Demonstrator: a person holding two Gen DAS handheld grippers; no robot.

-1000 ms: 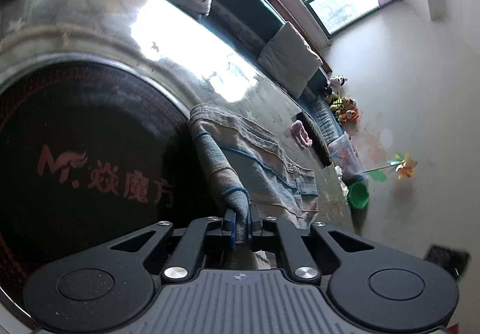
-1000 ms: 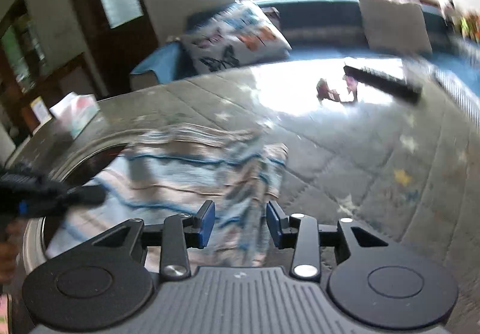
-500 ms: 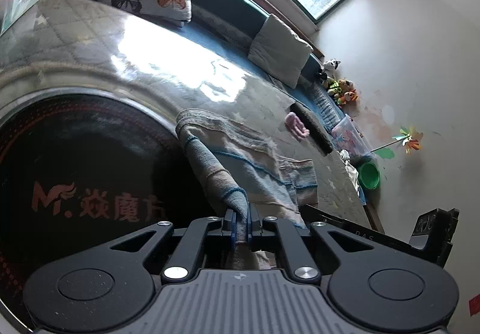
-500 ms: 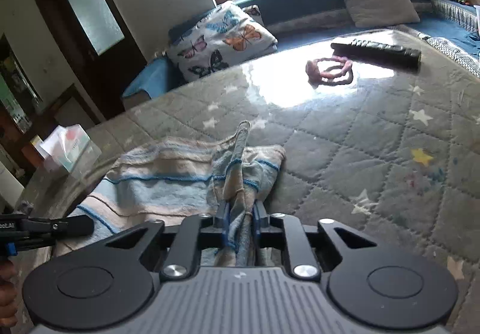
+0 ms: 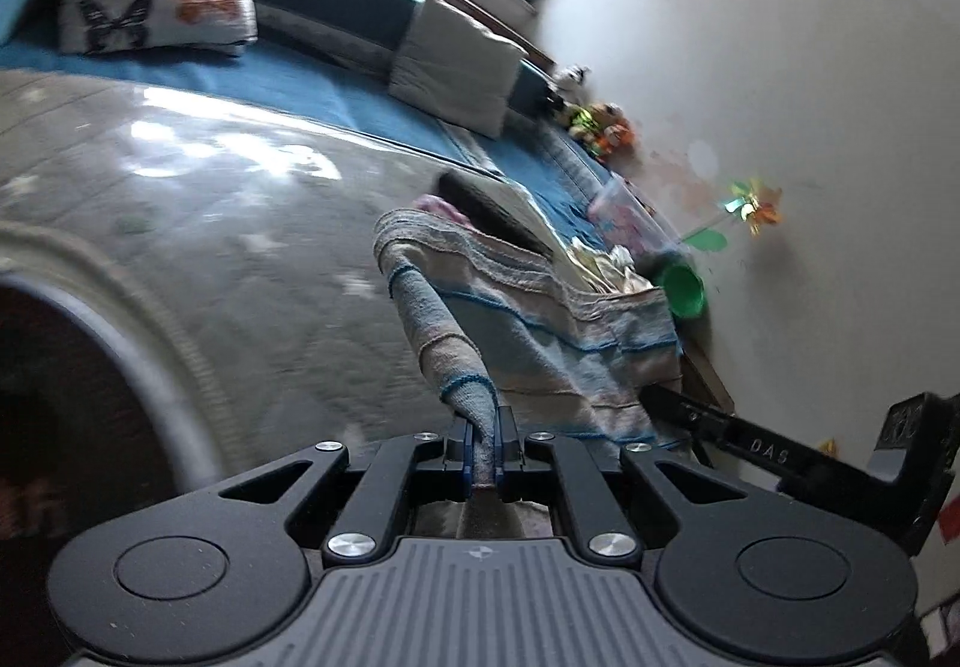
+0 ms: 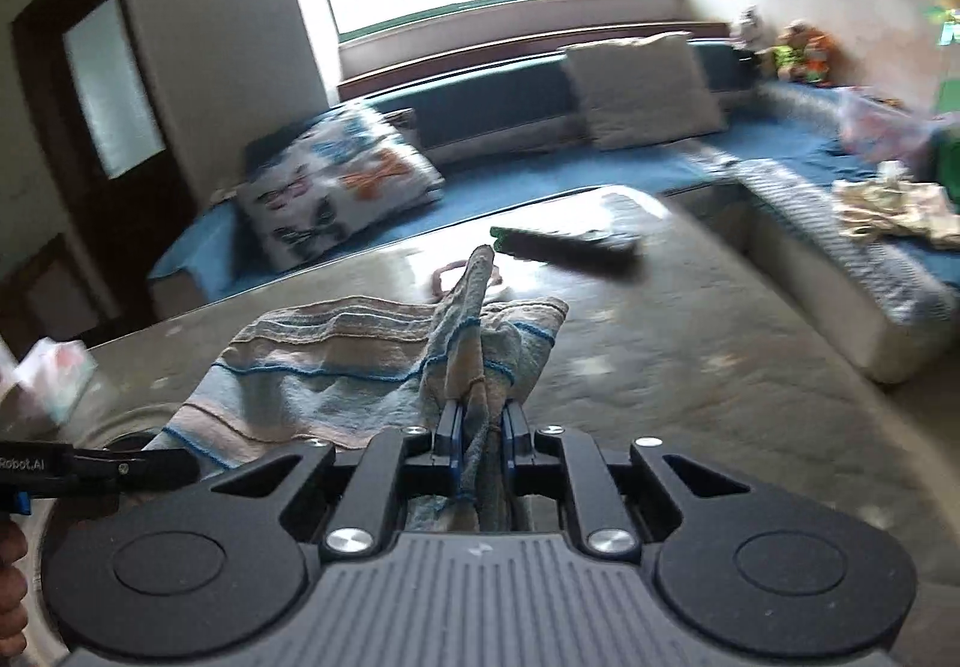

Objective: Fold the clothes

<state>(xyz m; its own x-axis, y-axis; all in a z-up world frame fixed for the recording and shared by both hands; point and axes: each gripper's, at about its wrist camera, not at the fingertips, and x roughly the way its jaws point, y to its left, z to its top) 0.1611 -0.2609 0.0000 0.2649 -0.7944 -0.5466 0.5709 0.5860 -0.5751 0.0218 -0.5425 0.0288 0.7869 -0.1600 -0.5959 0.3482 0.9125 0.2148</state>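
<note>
Pinching opposite corners of the striped cloth (image 6: 336, 367) lying mid-frame on the quilted table (image 6: 690, 367), the left gripper (image 5: 483, 442) and right gripper (image 6: 480, 439) risk a bunched corner slipping free, skewing the fold or dragging the remote (image 6: 564, 244).

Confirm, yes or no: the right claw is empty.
No. The right claw is shut on a bunched corner of the striped cloth.
</note>
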